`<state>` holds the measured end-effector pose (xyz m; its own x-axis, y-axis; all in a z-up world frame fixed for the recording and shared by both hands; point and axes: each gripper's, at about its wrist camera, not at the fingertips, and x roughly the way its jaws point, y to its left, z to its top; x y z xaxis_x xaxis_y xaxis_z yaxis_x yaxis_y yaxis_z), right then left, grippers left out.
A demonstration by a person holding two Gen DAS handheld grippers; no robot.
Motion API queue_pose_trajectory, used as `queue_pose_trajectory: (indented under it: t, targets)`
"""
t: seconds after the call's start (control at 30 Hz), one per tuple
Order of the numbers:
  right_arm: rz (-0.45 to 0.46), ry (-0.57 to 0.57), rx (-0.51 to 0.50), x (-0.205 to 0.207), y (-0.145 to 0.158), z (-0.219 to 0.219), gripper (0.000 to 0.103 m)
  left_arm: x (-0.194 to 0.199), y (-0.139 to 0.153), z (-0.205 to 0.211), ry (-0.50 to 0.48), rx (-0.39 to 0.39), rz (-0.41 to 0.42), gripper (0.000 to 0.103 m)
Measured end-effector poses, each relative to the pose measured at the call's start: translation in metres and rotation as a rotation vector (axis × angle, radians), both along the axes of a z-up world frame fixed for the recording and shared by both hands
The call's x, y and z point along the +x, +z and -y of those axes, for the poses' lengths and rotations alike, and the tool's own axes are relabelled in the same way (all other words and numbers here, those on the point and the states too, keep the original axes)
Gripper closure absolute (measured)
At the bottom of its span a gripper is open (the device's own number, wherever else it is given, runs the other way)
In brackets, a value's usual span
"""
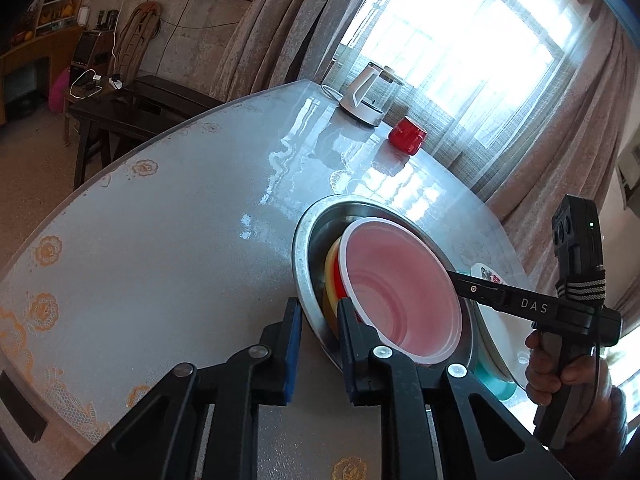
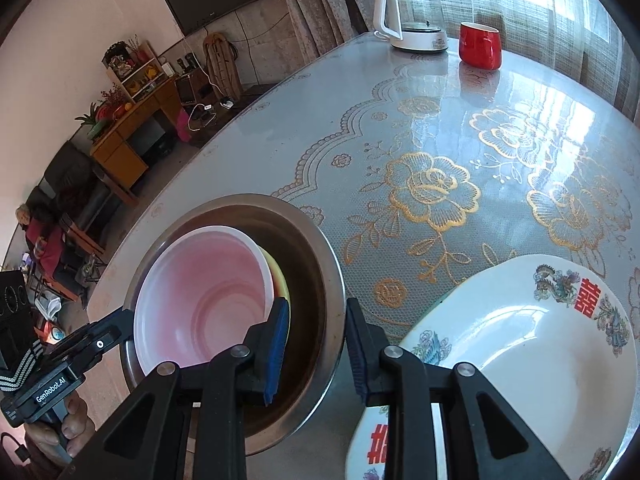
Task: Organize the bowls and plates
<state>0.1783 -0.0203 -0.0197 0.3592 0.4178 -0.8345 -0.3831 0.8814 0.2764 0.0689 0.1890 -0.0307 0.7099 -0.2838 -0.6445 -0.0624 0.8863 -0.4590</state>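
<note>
Left tongs (image 1: pixel 318 312) clamping metal basin (image 1: pixel 304 240) rim, right tongs (image 2: pixel 316 320) clamping opposite rim, yellow bowl (image 2: pixel 282 280) mostly hidden under pink bowl (image 2: pixel 200 292), plate (image 2: pixel 520 340) cut off on desk (image 2: pixel 400 120)

Left tool (image 1: pixel 320 310) and right tool (image 2: pixel 317 308), tilted down, clamped on steel bowl (image 1: pixel 305 236) rim.

"DAS" in white on right gripper (image 1: pixel 454 280) arm; "GenRobot.AI" on left gripper (image 2: pixel 120 326) body; red double-happiness character "囍" on white plate (image 2: pixel 520 344) rim.
</note>
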Motion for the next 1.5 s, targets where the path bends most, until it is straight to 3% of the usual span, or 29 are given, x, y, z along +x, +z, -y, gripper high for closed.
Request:
queue_pose_trajectory:
  t: [0.1, 0.23, 0.47, 0.6, 0.73, 0.87, 0.93, 1.03, 1.3, 1.5]
  targets:
    - [0.004, 0.011, 0.004, 0.0, -0.001, 0.0, 0.073, 0.004, -0.003, -0.004, 0.003, -0.03, -0.008, 0.085]
    - [-0.002, 0.026, 0.001, 0.003, 0.0, 0.001, 0.073, 0.007, -0.002, 0.001, 0.004, 0.016, -0.02, 0.085]
    - [-0.033, 0.015, 0.033, 0.006, -0.004, 0.003, 0.073, 0.01, -0.004, -0.003, -0.006, -0.011, -0.027, 0.085]
    - [-0.06, 0.012, 0.063, 0.004, -0.001, 0.007, 0.073, 0.012, -0.002, -0.001, 0.006, 0.018, -0.042, 0.081]
    - [0.053, 0.022, -0.106, -0.005, 0.008, 0.001, 0.076, 0.012, -0.001, 0.002, 0.014, 0.038, -0.038, 0.084]
    - [0.034, 0.085, -0.135, -0.006, 0.001, -0.012, 0.076, 0.013, -0.002, 0.002, 0.023, 0.049, -0.039, 0.084]
    - [0.033, 0.101, -0.159, -0.003, -0.005, -0.02, 0.082, 0.014, -0.001, 0.004, 0.02, 0.064, -0.039, 0.084]
    - [0.05, 0.116, -0.188, -0.003, -0.014, -0.028, 0.085, 0.012, 0.002, 0.01, 0.019, 0.119, -0.034, 0.085]
    - [0.094, 0.123, -0.203, -0.015, -0.01, -0.029, 0.085, 0.001, 0.003, 0.016, 0.054, 0.194, -0.032, 0.085]
    - [0.059, 0.114, -0.17, -0.016, -0.013, -0.028, 0.085, -0.005, 0.004, 0.016, 0.068, 0.21, -0.038, 0.085]
